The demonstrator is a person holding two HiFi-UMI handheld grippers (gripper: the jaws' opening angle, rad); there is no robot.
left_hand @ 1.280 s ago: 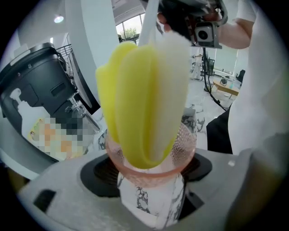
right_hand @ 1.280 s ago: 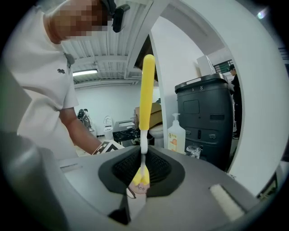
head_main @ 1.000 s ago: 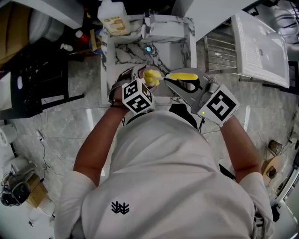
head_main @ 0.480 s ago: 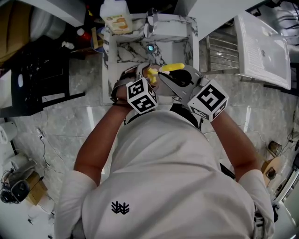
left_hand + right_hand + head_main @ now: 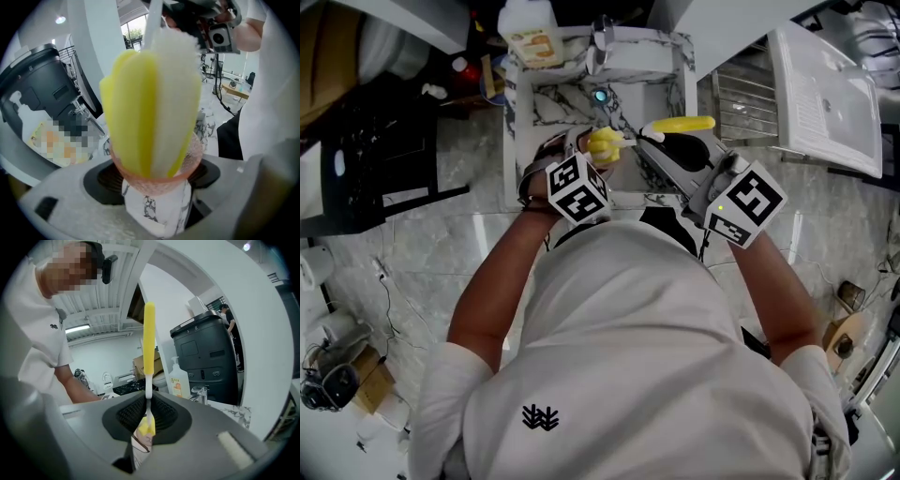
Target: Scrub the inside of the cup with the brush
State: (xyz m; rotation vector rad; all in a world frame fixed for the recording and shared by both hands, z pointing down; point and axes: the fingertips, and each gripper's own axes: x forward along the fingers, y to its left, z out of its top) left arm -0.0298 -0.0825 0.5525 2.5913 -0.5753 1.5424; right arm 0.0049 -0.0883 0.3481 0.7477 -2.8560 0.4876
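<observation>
A person leans over a marbled sink (image 5: 555, 101). The left gripper (image 5: 157, 185) is clamped around a pink textured glass cup (image 5: 140, 174), held over the sink's near edge. The right gripper (image 5: 147, 418) pinches the thin white stem of a yellow-handled brush (image 5: 149, 333). Its yellow-and-white sponge head (image 5: 150, 93) sits in the cup's mouth. Compared with half a second ago, the right gripper and brush handle have swung out to the right, while the cup has barely shifted.
</observation>
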